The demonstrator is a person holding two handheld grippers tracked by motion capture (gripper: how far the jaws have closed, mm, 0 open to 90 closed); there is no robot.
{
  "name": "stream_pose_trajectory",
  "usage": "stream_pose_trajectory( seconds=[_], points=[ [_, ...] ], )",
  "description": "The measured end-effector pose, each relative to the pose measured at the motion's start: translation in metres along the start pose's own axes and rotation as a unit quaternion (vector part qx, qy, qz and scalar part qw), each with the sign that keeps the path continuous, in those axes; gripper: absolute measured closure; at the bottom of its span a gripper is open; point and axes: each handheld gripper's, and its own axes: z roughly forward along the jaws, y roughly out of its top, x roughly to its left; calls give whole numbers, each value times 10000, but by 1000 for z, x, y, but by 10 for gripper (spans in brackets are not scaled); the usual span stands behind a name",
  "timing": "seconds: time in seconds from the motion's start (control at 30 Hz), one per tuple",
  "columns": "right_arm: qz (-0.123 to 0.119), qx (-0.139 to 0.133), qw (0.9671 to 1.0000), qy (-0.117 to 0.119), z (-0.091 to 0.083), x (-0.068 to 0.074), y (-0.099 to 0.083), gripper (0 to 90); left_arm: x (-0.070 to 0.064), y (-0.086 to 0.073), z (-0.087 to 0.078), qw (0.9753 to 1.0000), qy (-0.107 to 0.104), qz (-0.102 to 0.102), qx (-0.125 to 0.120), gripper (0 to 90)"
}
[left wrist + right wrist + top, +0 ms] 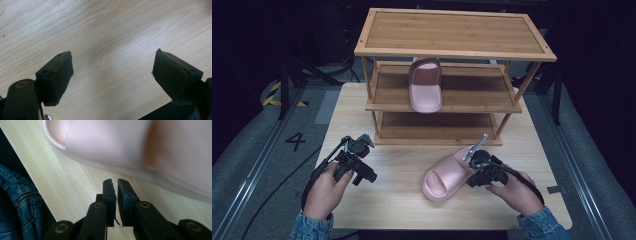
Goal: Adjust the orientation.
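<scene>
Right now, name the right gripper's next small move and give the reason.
Probably open the right gripper: its jaws stand shut on nothing, just short of the pink slipper on the table. Its mate already sits on the rack's middle shelf, so this one likely needs gripping next.

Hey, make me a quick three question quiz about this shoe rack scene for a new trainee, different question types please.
1. True or false: the right gripper is clamped on the pink slipper on the table.
2. Which shelf of the bamboo shoe rack holds the other pink slipper? A top, B middle, C bottom.
3. Fill in: the left gripper has its jaws ____ over bare tabletop.

Key: 1 false, its jaws are shut beside the slipper, holding nothing; 2 B; 3 open.
</scene>
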Motion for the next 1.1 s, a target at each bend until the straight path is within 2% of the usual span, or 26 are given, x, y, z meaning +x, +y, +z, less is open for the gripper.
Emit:
stream_pose_trajectory(
  seconds=[0.1,0.13,0.2,0.33,0.5,0.67,0.9,1.1],
  points=[
    [170,-307,9993,-154,-17,-13,0,854,-1,-5,3,10000,31,-32,55,174],
    [164,-341,9991,-193,-17,-16,2,860,-1,-8,5,9999,48,-67,71,174],
    [152,-368,9989,-229,-17,-17,4,868,-3,-11,6,9999,9,-117,100,174],
    [158,-413,9985,-324,-12,-23,14,876,-2,-20,7,9998,89,-114,126,175],
    [130,-393,9984,-378,-2,-29,26,896,2,-31,7,9994,150,-266,169,175],
    [37,-186,9993,-311,9,-26,30,898,3,-31,8,9994,142,-270,164,175],
    [31,-85,9995,-309,11,-17,26,898,2,-24,8,9996,111,-180,178,175],
    [31,0,9996,-290,10,-4,20,898,-3,-11,10,9998,103,15,191,175]
  ],
)
